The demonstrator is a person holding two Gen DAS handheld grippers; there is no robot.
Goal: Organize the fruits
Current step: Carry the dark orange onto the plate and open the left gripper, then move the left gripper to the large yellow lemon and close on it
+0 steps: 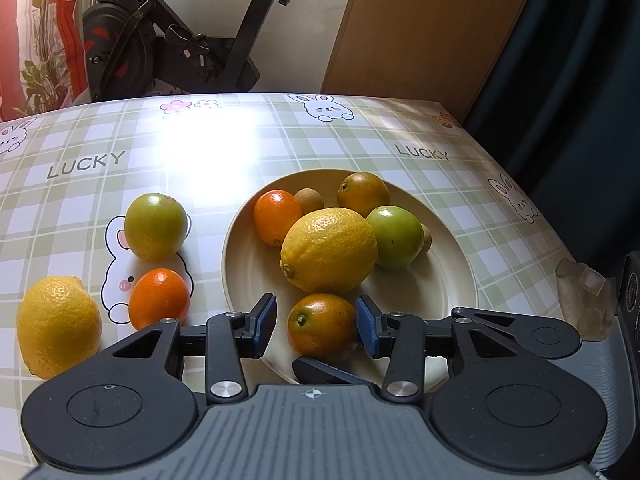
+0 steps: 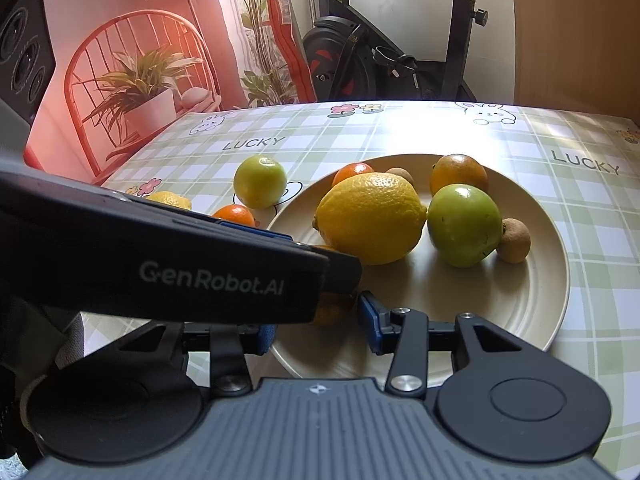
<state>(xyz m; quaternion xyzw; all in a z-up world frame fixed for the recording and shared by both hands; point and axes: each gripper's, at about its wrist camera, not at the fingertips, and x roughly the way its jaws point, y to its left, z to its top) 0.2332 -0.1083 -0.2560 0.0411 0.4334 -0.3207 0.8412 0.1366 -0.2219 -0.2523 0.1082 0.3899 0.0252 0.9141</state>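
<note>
mandarin (image 1: 322,327) rests at plate's 6 o'clock, between left gripper (image 1: 316,322) jaws, open, right pad touching or nearly so | plate (image 1: 452,280) crowded, big lemon (image 1: 329,250) just behind | right gripper (image 2: 316,316) open, empty, left one crossing over it | risk: withdrawing clips mandarin, rolls it off rim; grippers collide | three fruits wait at 9 o'clock
</note>
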